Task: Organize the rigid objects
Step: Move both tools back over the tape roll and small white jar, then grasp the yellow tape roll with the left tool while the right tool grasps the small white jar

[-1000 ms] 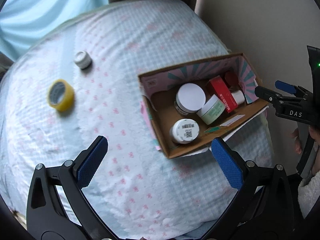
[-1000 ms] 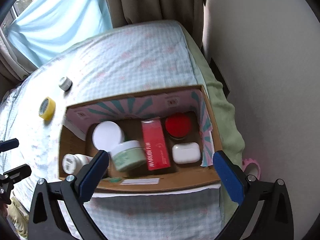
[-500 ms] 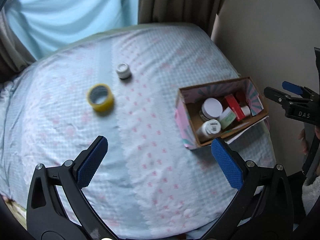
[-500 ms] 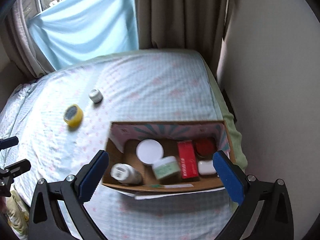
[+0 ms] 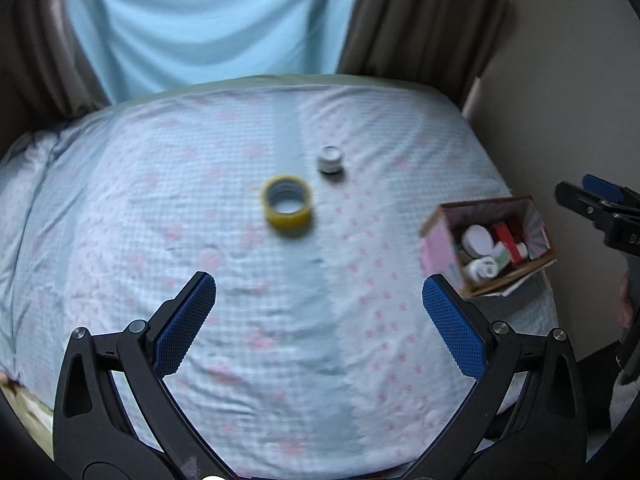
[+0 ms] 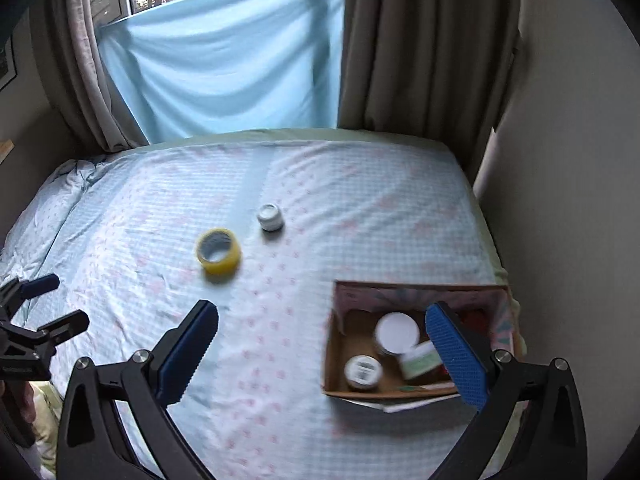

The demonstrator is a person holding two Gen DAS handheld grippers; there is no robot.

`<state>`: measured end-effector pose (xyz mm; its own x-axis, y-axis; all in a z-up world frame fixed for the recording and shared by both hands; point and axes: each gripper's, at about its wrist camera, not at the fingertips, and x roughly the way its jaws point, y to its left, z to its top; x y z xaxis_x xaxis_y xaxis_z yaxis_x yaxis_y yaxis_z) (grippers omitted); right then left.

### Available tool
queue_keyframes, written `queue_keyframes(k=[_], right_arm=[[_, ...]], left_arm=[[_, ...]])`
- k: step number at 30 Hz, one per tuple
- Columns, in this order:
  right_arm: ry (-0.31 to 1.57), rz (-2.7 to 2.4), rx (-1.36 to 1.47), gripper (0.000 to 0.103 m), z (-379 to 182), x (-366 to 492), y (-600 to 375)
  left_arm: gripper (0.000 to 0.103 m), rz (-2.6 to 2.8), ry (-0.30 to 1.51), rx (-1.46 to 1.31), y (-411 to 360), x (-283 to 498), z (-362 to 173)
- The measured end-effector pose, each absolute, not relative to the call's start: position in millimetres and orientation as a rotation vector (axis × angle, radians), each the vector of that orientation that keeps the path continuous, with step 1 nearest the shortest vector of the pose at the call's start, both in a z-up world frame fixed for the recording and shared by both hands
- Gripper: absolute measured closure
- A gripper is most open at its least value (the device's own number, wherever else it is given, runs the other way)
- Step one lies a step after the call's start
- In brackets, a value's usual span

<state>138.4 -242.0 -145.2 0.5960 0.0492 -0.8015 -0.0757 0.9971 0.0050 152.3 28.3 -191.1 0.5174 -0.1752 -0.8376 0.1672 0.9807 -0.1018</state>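
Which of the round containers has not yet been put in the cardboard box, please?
The small white jar beside the yellow tape roll; the others sit inside the cardboard box.

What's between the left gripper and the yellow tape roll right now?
Only bare bedsheet. The left wrist view shows nothing between the open left gripper and the yellow tape roll.

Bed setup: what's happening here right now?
A person is sorting small items into a cardboard box on the bed. Both tongs, left and right, are open and empty. A yellow tape roll and a small white jar lie loose on the cover, not yet boxed.
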Motion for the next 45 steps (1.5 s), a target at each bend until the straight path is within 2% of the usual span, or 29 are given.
queue_keyframes(k=[8,15,26,32,38,45], right_arm=[[0.972,0.097,-0.019,0.000,-160.9,185.1,-176.4],[1.042,0.145,-0.093,0.000,-192.8,249.0,-146.7],[1.177,0.299,-0.305,0.000,-323.2,370.9,-129.9],[1.235,0.357,-0.360,0.000,-382.2,415.8,-125.8],[1.270,0.393,-0.346,0.000,-422.7,446.2,-124.1],[1.270,0.414,-0.359,0.000,-443.3,472.9,-116.1]], left_arm=[[0.000,-0.169,0.984,0.013,88.1,188.9,-213.3],[0.000,-0.192,0.988,0.048,91.1,233.8,-254.3],[0.000,-0.198,1.054,0.105,49.4,319.1,-410.4],[0.000,-0.200,1.050,0.157,25.4,353.6,-468.4],[0.000,-0.170,1.010,0.191,7.4,375.0,-492.7],[0.000,-0.178,1.011,0.183,-7.0,402.0,-499.6]])
